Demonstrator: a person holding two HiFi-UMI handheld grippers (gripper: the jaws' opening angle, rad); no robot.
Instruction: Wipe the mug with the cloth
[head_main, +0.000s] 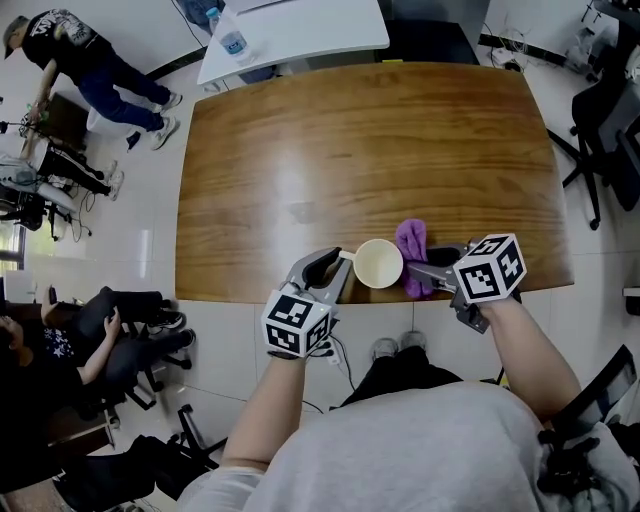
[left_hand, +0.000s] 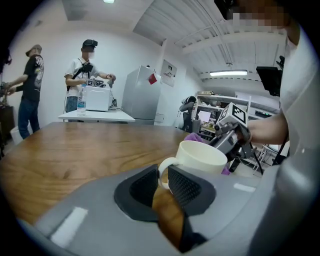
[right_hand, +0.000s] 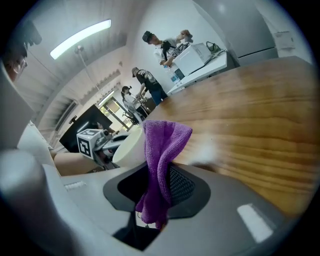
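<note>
A cream mug (head_main: 378, 264) stands upright near the front edge of the wooden table (head_main: 350, 150). My left gripper (head_main: 335, 268) is on its left, shut on the mug's handle (left_hand: 162, 172), which sits between the black pads. The mug's body (left_hand: 200, 157) rises just beyond the jaws. My right gripper (head_main: 425, 272) is on the mug's right, shut on a purple cloth (head_main: 411, 255). In the right gripper view the cloth (right_hand: 162, 145) stands up out of the jaws and droops below them, right beside the mug (right_hand: 127, 145). I cannot tell whether cloth and mug touch.
A white table (head_main: 300, 30) with a water bottle (head_main: 232, 42) stands beyond the far edge. One person stands at the far left (head_main: 90, 60) and another sits at the left (head_main: 90, 340). An office chair (head_main: 605, 110) is at the right.
</note>
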